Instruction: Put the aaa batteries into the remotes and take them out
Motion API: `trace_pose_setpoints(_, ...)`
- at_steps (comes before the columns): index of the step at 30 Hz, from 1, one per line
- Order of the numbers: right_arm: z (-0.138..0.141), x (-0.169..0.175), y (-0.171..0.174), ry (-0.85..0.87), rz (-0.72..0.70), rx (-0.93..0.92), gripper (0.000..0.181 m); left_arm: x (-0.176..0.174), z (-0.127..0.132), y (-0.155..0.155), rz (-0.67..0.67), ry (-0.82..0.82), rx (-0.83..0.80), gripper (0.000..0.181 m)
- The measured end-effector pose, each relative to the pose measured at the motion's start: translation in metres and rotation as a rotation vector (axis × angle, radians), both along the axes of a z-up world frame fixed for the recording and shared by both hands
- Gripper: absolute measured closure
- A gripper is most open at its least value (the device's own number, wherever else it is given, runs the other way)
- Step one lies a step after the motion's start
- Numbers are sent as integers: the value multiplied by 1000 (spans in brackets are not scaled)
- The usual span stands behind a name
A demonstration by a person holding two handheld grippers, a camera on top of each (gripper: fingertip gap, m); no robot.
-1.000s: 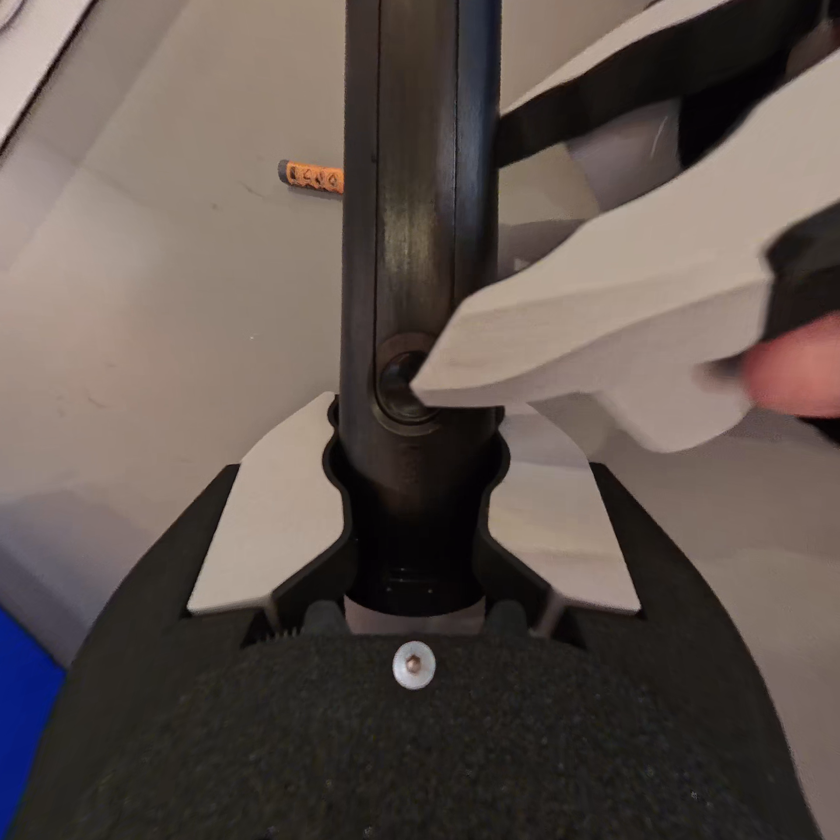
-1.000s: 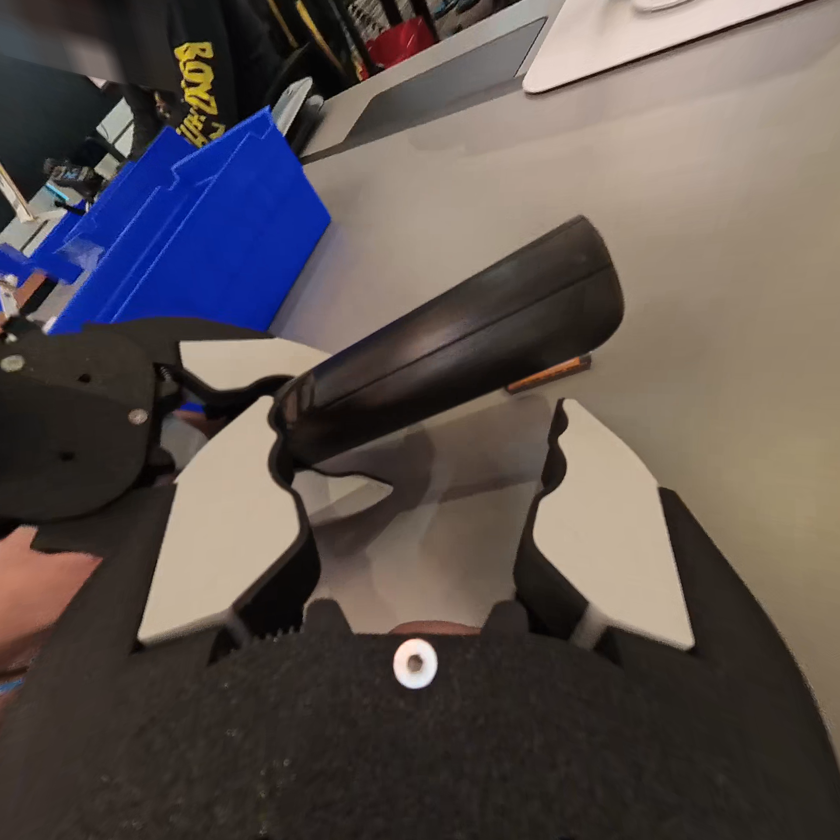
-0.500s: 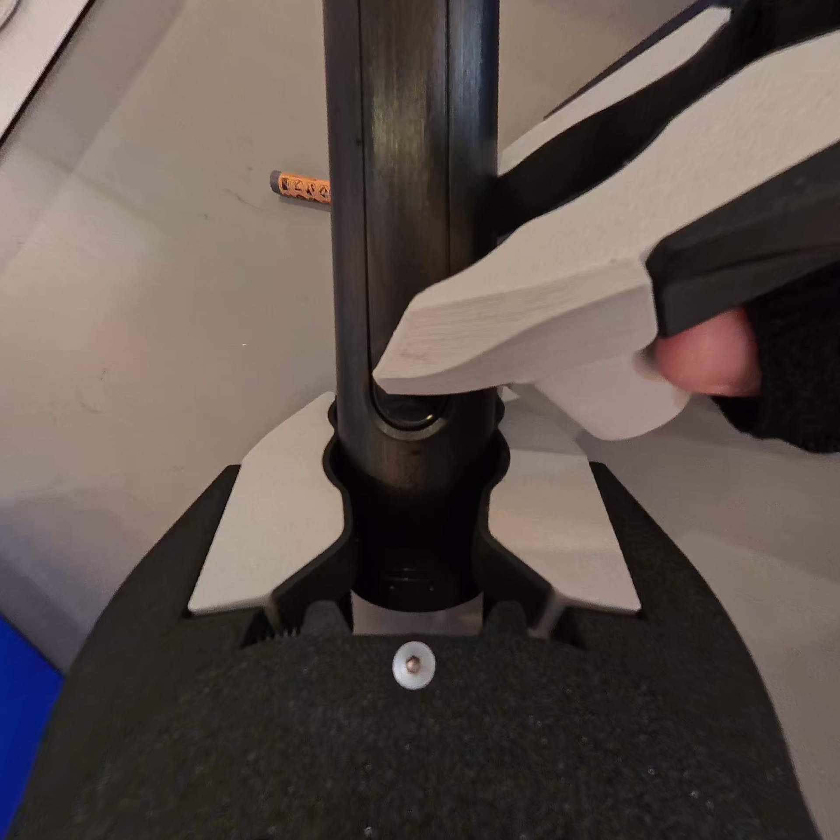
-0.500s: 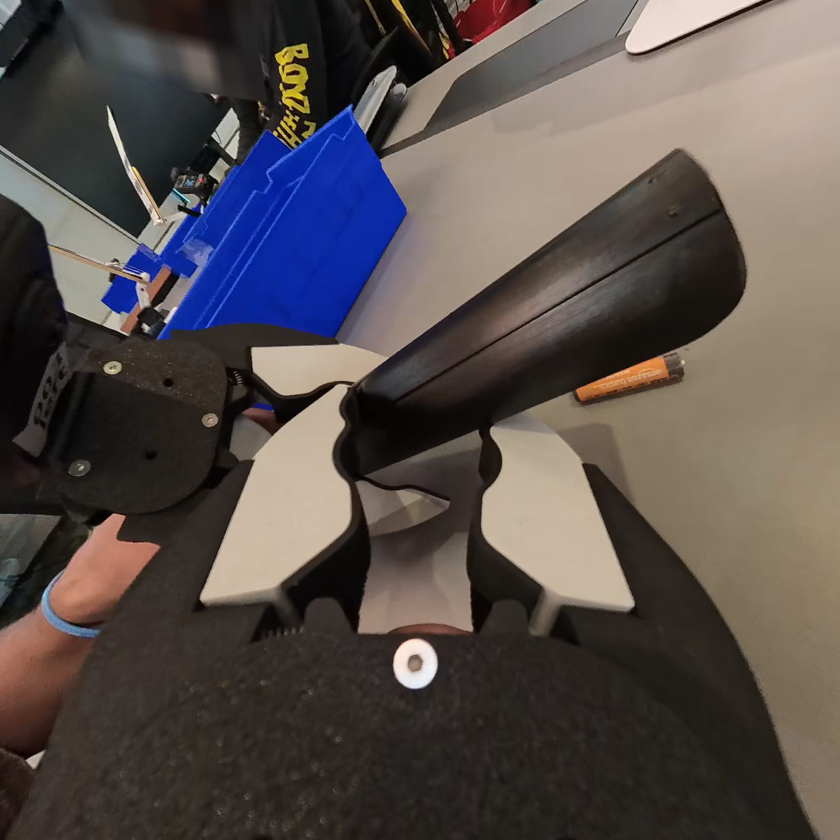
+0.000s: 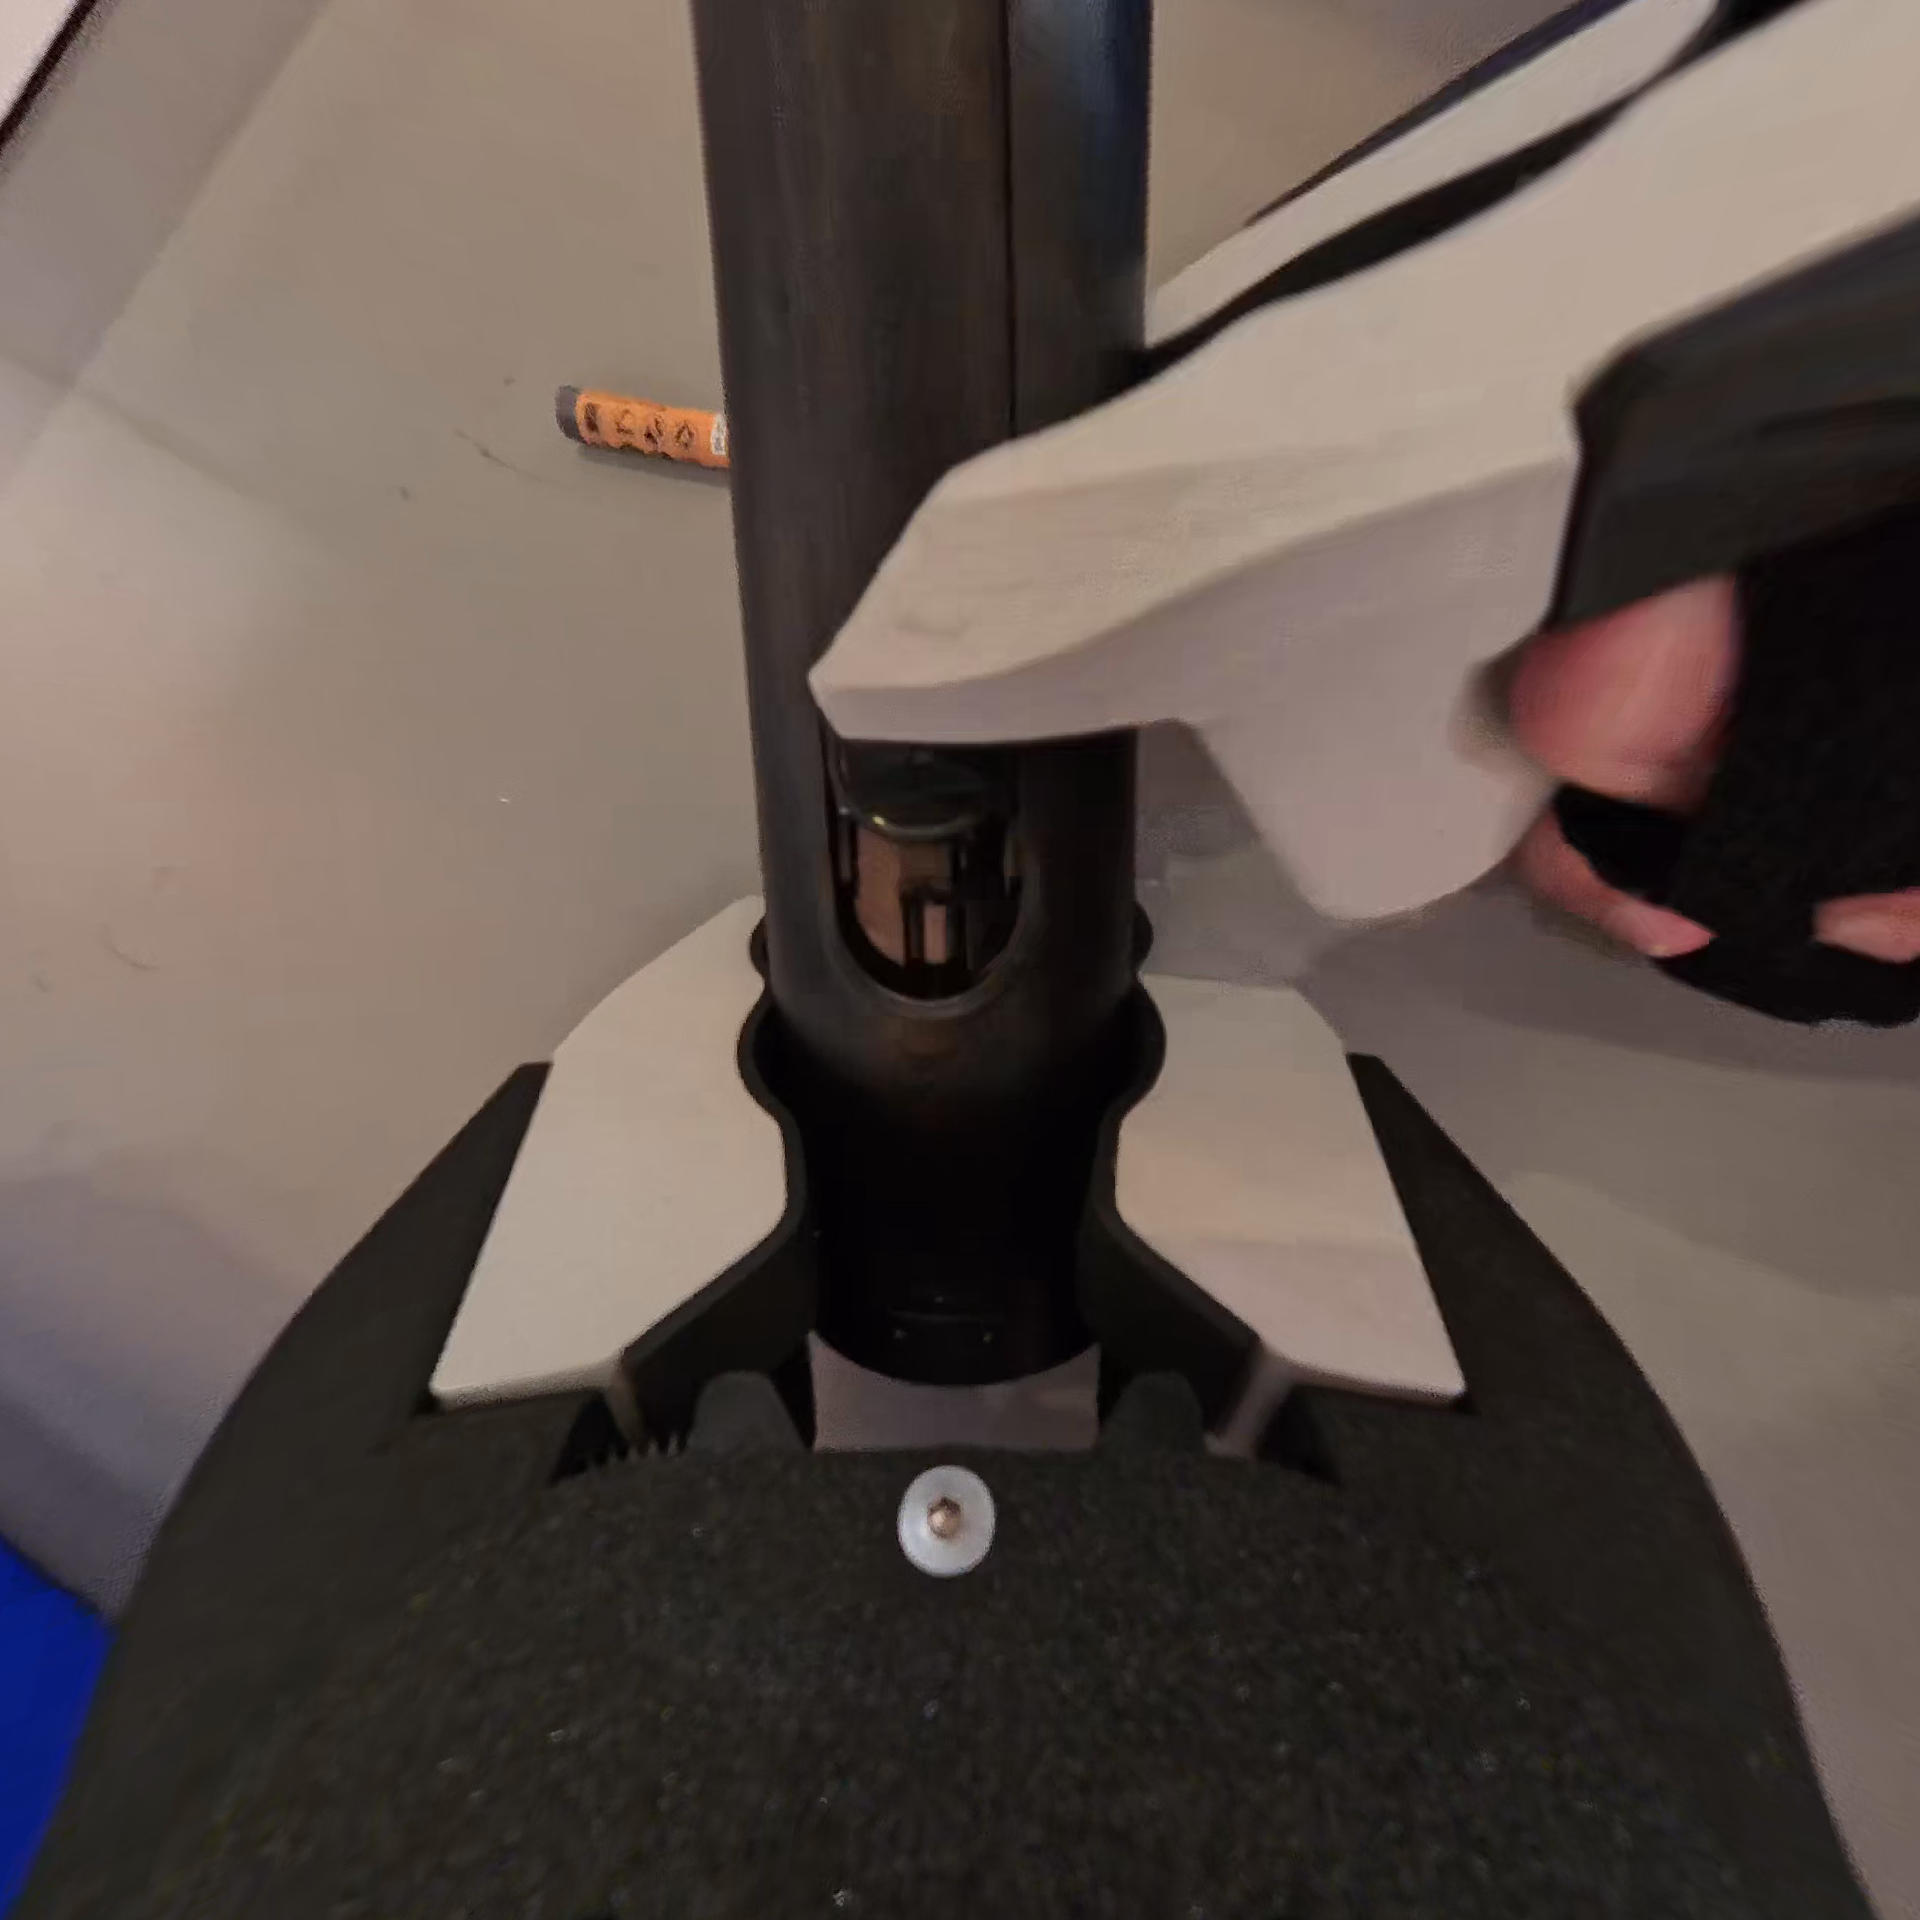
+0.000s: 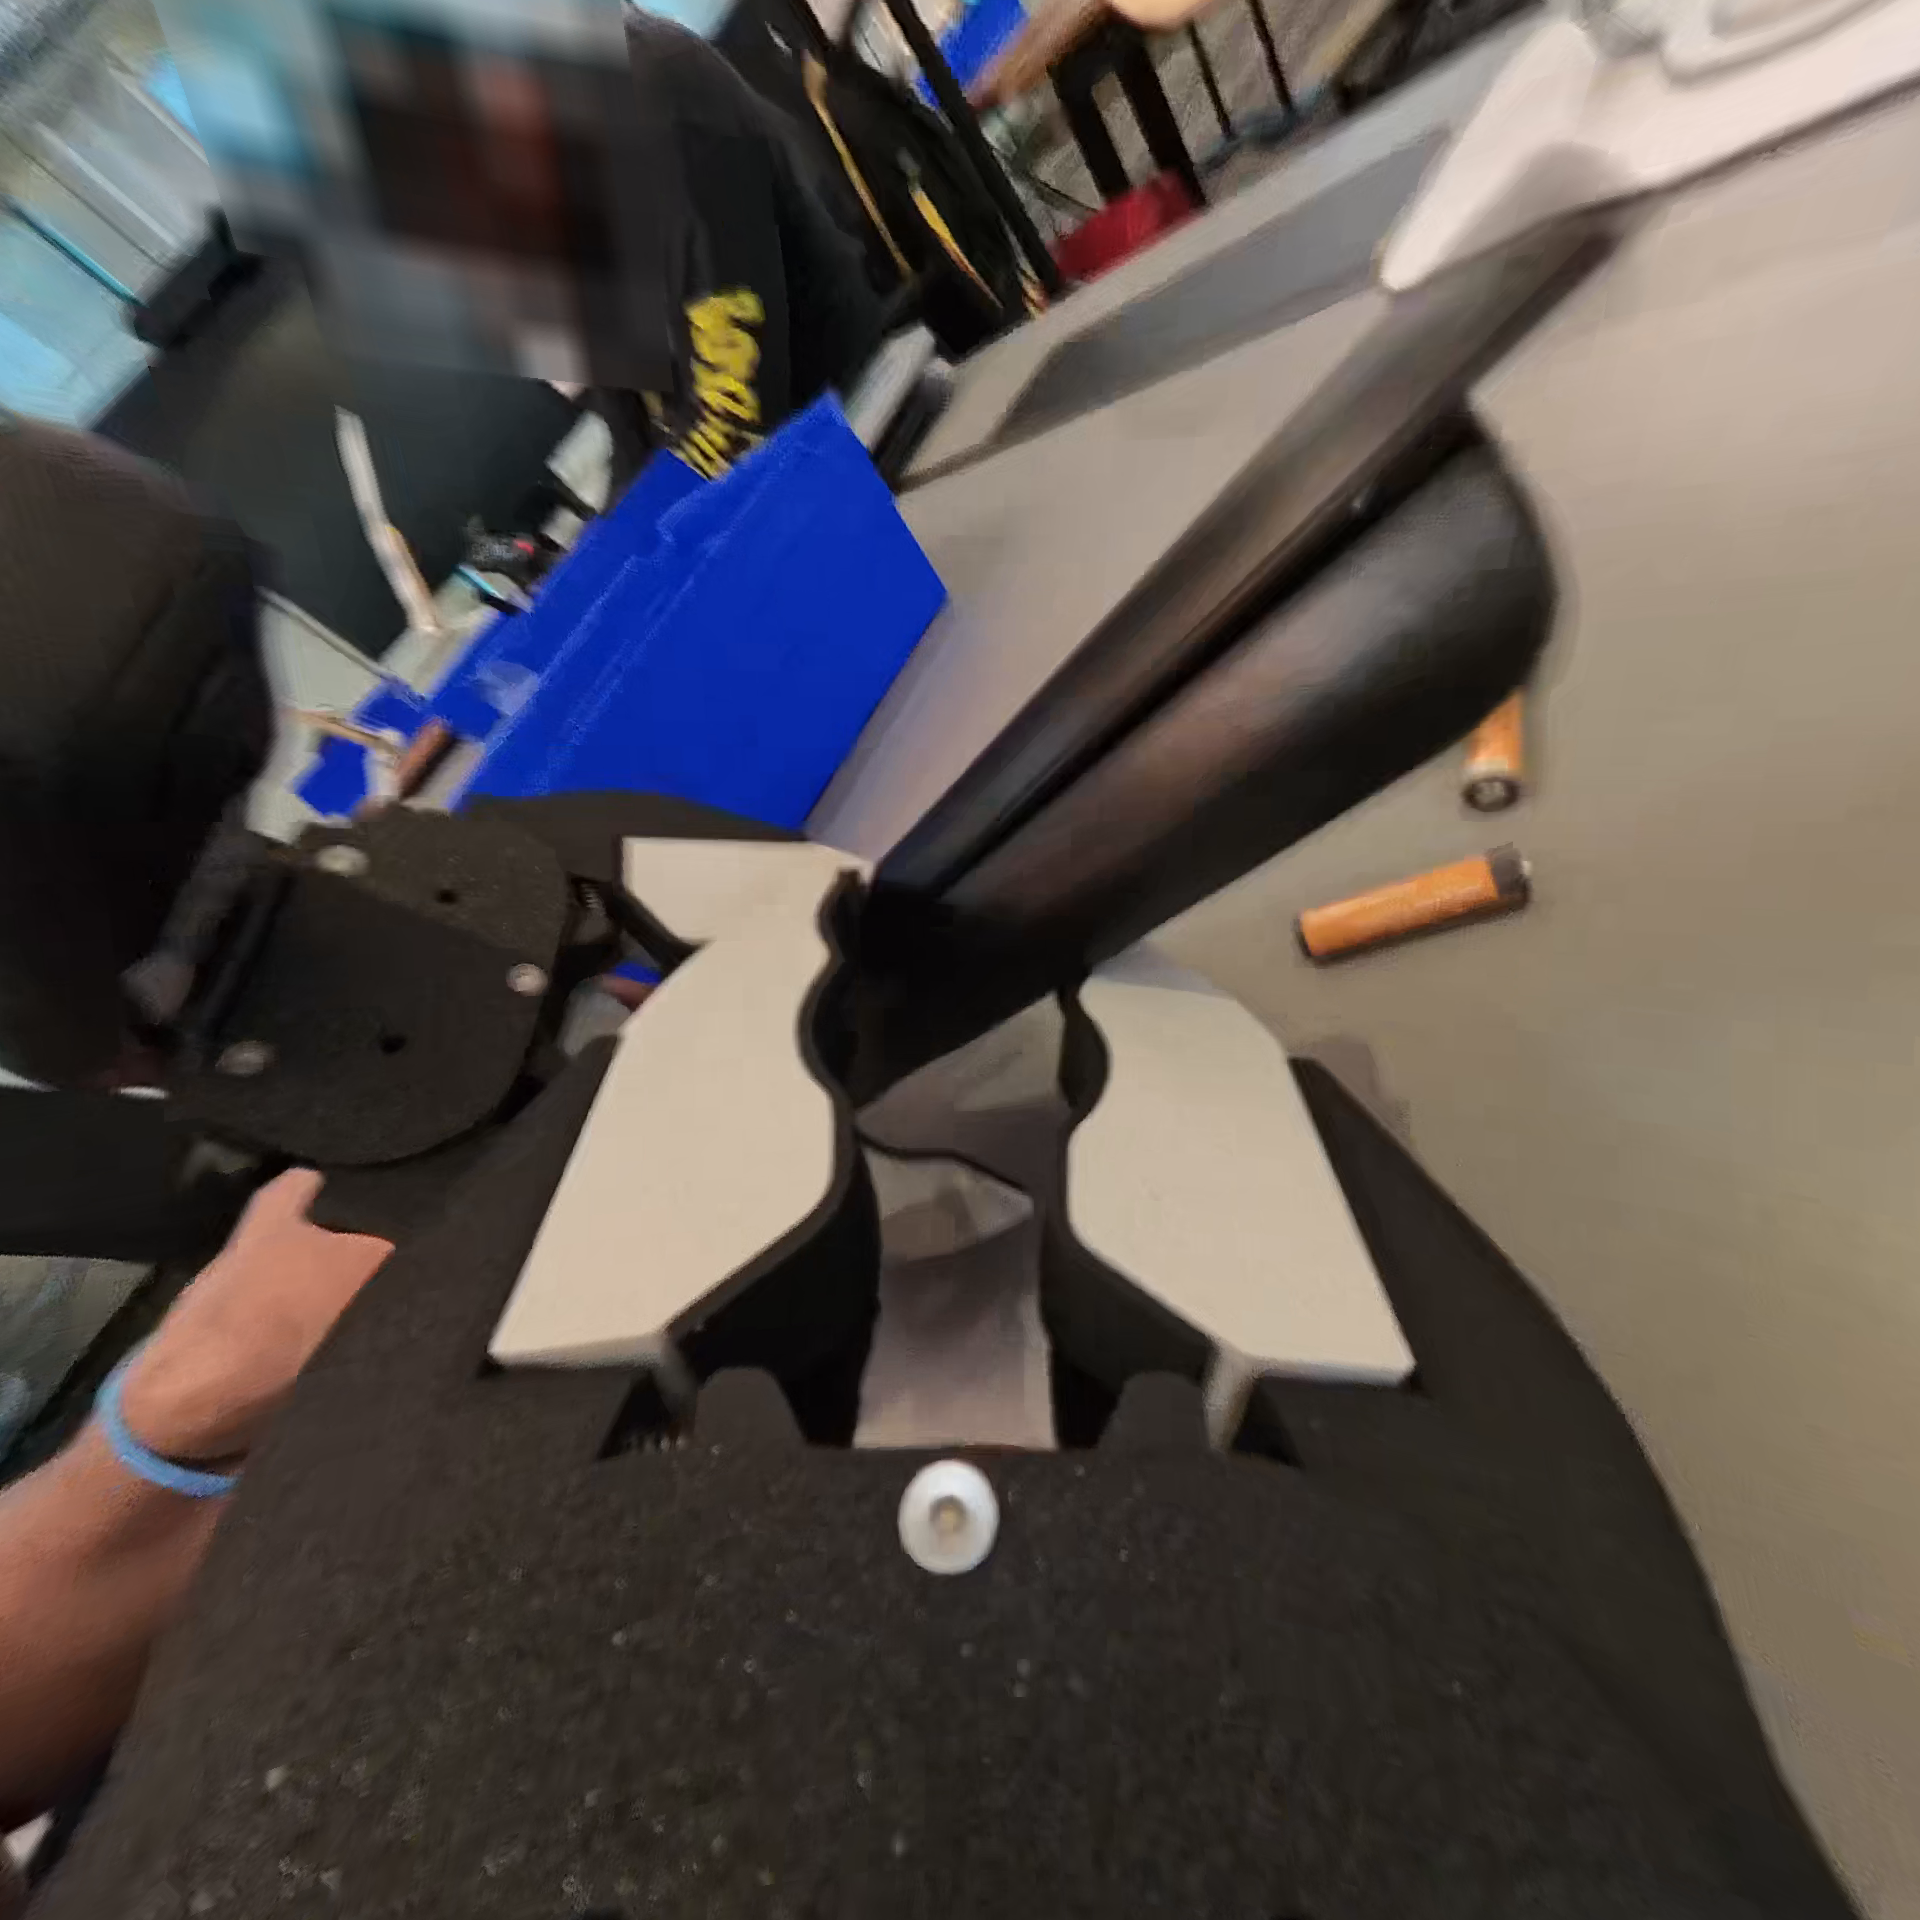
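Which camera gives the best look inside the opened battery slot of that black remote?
The left wrist view: it looks straight down the remote, and the opening just beyond the left gripper shows its insides. The right wrist view shows only the remote's side, with the cover lifting; the opening is hidden.
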State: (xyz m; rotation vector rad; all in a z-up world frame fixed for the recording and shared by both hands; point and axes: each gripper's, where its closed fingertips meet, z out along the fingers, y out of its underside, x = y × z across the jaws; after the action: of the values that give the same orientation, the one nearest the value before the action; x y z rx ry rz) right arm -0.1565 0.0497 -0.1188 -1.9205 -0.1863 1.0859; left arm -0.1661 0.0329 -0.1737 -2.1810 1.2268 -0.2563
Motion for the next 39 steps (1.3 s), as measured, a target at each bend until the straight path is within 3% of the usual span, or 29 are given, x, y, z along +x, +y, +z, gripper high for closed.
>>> trace_pose_setpoints(9, -1, -4, -1, -39, 81, -29, 131, -8, 6, 4, 16, 16, 41, 121)
trace_pose_setpoints(12, -1, 11, 5, -46, 45, -20, 108, -10, 8, 5, 16, 23, 48, 121)
trace_pose_setpoints(16, 7, 40, 8, -62, 33, -1, 106, -18, 2, 4, -26, 39, 13, 121)
trace_pose_setpoints(21, 23, 72, 21, -69, 72, 15, 118, -22, 1, 5, -93, 34, 40, 121)
trace_pose_setpoints(23, 31, 73, 23, -50, 126, 13, 132, -22, -2, 2, -120, 47, 45, 121)
trace_pose_setpoints(27, 22, 67, 22, -108, 217, -73, 136, -17, -2, -2, -131, 26, 42, 121)
trace_pose_setpoints(29, 21, 65, 19, -96, 245, -99, 161, -17, -1, -1, -136, 26, 48, 121)
trace_pose_setpoints(31, 28, 67, 21, -45, 240, -91, 172, -19, 1, 0, -138, 23, 61, 121)
trace_pose_setpoints(36, 45, 85, 26, 59, 234, -102, 175, -24, -2, -2, -137, -2, 44, 121)
trace_pose_setpoints(39, 69, 111, 36, 99, 146, -43, 178, -34, -5, -2, -109, 6, 39, 121)
